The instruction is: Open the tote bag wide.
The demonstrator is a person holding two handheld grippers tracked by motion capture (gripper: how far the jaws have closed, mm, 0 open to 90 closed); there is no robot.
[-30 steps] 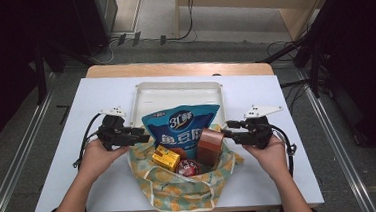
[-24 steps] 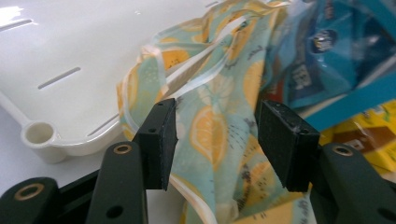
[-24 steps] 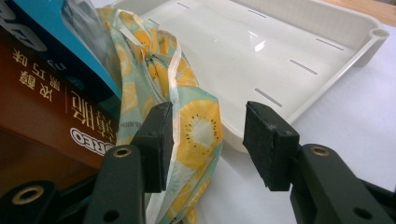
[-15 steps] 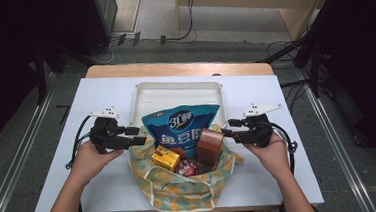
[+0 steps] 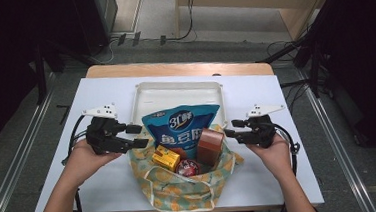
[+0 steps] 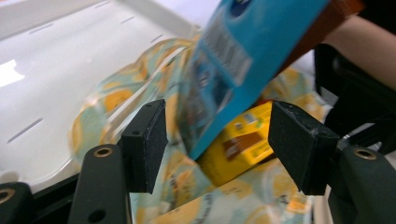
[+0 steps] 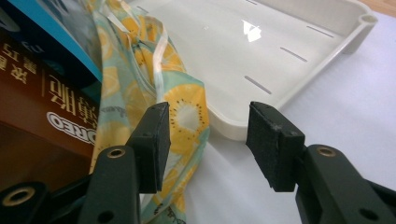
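High view: you hold the left tongs [image 5: 139, 136] just beside the left rim of the fruit-print cloth bag [image 5: 181, 186], which lies open on the white counter [image 5: 290, 169] in front of you, its far edge resting against the cream tray [image 5: 175, 89]. The blue snack pouch [image 5: 181, 124] stands upright at the back of the bag; the brown Oreo box [image 5: 210, 145] leans at its right, the yellow box [image 5: 165, 157] lies at its left, and a small round red item [image 5: 186, 168] sits between them, too small to name. Your right tongs [image 5: 229, 128] rest at the bag's right rim, near the brown box.

Left gripper view: the left tongs [image 6: 219, 140] stand wide apart, the jaws having just been opening; nothing is pressed by either pad. Beyond the gap you see the lower corner of the blue pouch [image 6: 233, 70], the yellow box [image 6: 243, 144] beneath it, and the bag's cloth [image 6: 121, 102] over the tray [image 6: 46, 70].

Right gripper view: the right tongs [image 7: 208, 140] are open, with bare counter [image 7: 355, 107] and the tray's edge [image 7: 243, 126] showing between the pads. The bag's cloth [image 7: 187, 112] lies just beside the left-hand pad; you cannot tell whether it touches. The brown box [image 7: 42, 116] and the pouch [image 7: 56, 42] stand at the left of this view.
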